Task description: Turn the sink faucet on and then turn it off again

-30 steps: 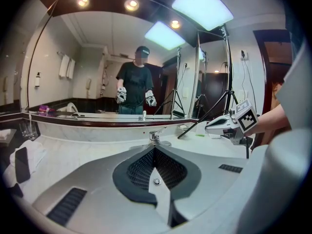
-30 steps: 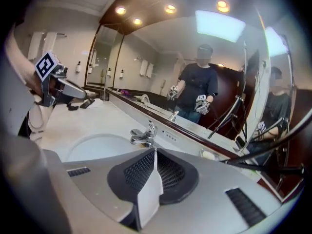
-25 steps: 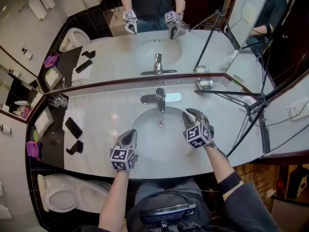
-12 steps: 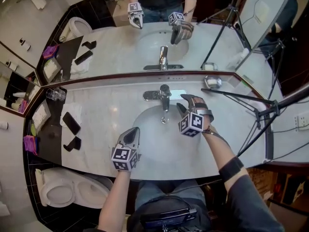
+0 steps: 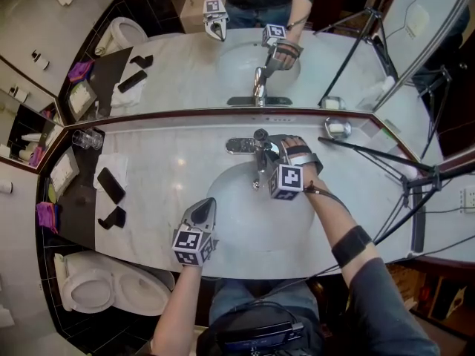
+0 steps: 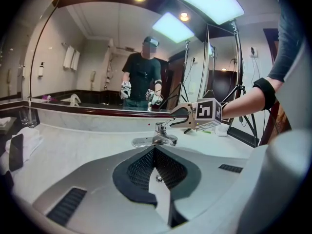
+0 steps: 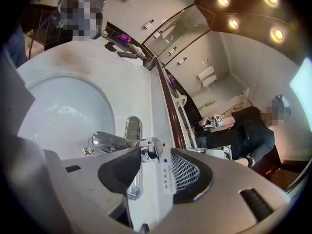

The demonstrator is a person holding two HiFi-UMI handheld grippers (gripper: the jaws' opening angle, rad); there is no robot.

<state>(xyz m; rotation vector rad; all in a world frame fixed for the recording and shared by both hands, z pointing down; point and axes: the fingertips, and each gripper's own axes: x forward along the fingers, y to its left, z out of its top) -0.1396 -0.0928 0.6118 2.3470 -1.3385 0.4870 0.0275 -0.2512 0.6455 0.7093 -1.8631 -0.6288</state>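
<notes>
Head view showed the right gripper (image 5: 272, 148) had swung across the basin (image 5: 230, 202) to the faucet (image 5: 243, 145) at the counter's (image 5: 163, 162) back edge. Its jaws had just opened wide and framed its lever (image 5: 260, 135) without pinching, so turning on looked next. The left gripper (image 5: 204, 208), pressed together, hovered near the front edge.

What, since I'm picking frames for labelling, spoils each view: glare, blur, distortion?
Head view: sharp, evenly lit, though the mirror doubles the faucet. Left gripper view: fisheye bending, ceiling panels blown out, dark corners. Right gripper view: fisheye too, tilted, spotlights flaring, faucet crisp.
</notes>
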